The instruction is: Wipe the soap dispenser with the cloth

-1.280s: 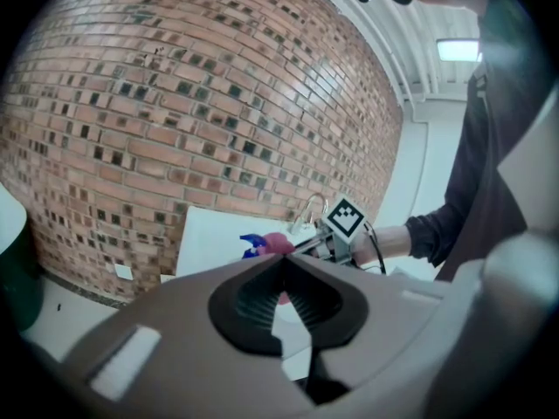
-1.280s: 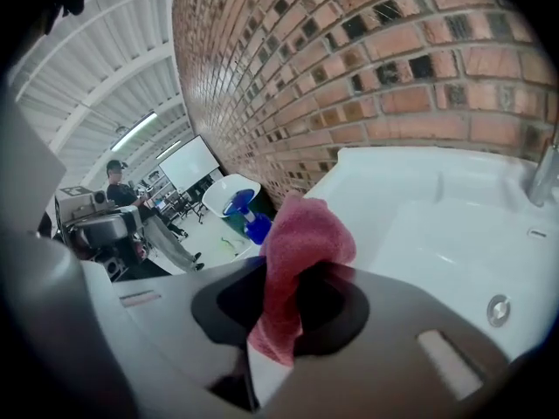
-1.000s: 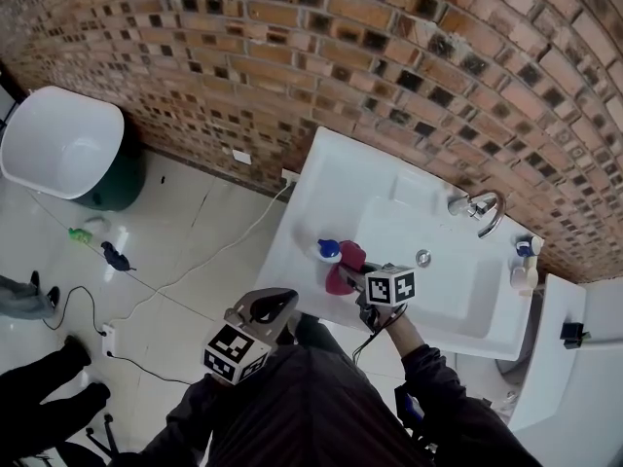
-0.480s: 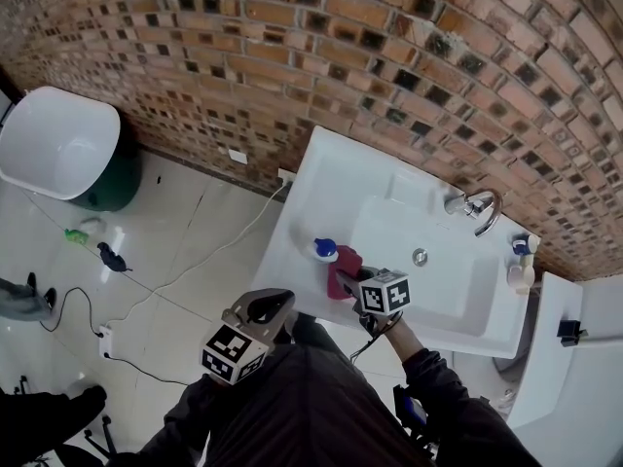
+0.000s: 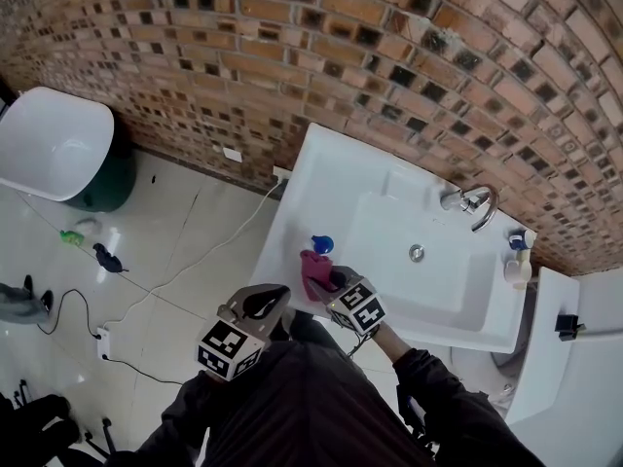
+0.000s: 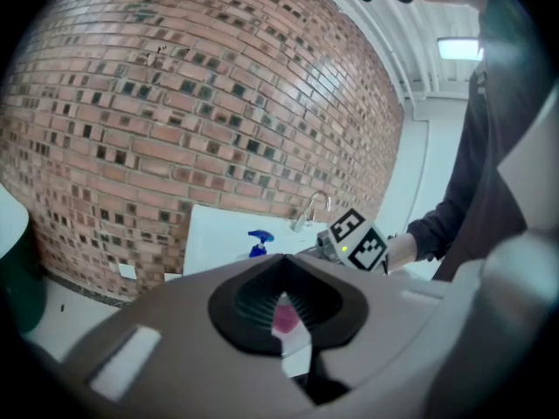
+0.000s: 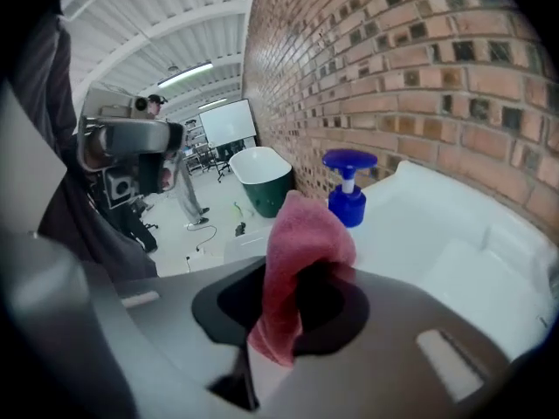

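The soap dispenser [image 5: 321,244], with a blue pump head [image 7: 348,190], stands on the white sink's left ledge [image 5: 292,232]. My right gripper [image 5: 327,280] is shut on a pink cloth [image 5: 313,268]. The cloth [image 7: 301,243] bulges up out of the jaws just short of the dispenser, and I cannot tell if they touch. My left gripper [image 5: 269,301] hangs shut and empty off the sink's front left corner. Its view looks toward the dispenser [image 6: 256,242] and the right gripper's marker cube [image 6: 359,241].
The sink basin [image 5: 428,280] has a faucet [image 5: 473,203] at the back and a small bottle [image 5: 518,259] at its right end. A brick wall [image 5: 292,56] runs behind. A white tub [image 5: 49,144] and cables [image 5: 146,280] are on the floor at left.
My right gripper has rolled and shifted left along the sink's front with the cloth, which now sits in front of the dispenser instead of at its right. The left gripper stayed put.
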### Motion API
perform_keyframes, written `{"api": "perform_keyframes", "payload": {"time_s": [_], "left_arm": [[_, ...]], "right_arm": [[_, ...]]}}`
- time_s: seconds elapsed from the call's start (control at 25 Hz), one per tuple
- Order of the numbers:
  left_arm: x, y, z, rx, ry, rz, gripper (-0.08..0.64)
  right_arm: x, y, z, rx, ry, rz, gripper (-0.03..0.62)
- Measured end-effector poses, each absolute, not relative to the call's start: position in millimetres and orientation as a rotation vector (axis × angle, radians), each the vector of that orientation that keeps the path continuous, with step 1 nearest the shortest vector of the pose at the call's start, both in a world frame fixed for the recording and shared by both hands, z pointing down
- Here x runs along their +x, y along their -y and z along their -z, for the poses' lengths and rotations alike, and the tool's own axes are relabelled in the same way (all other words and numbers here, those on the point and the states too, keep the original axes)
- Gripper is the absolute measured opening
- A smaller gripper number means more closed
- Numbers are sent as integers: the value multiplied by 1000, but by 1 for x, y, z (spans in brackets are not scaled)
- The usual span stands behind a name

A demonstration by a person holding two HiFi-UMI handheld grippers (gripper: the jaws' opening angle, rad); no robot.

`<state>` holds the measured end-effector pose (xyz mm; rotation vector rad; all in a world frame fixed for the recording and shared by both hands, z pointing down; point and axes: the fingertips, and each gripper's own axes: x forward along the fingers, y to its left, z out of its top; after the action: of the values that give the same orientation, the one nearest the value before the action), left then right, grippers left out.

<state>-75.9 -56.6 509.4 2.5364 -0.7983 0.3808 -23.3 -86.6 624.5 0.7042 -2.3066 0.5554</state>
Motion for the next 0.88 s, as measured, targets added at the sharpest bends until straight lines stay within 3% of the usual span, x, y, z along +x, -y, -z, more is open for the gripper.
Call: {"api": "perform_keyframes", "payload": {"time_s": [0.32, 0.48, 0.64, 0.88], "left_arm": [[-90, 53, -515, 2492, 860, -384, 2], [-90, 58, -533, 2440, 881, -423, 5], [-75, 73, -568, 2390, 856, -536, 165], [-38, 108, -606, 2381, 812, -714, 244]], "right_arm": [[-13, 84, -689, 797, 2079, -1349, 69], [-13, 85, -693, 779, 2053, -1533, 69], [3, 67, -664, 652, 2124, -1328, 69], [72, 105, -634, 770, 2050, -720, 69]]}}
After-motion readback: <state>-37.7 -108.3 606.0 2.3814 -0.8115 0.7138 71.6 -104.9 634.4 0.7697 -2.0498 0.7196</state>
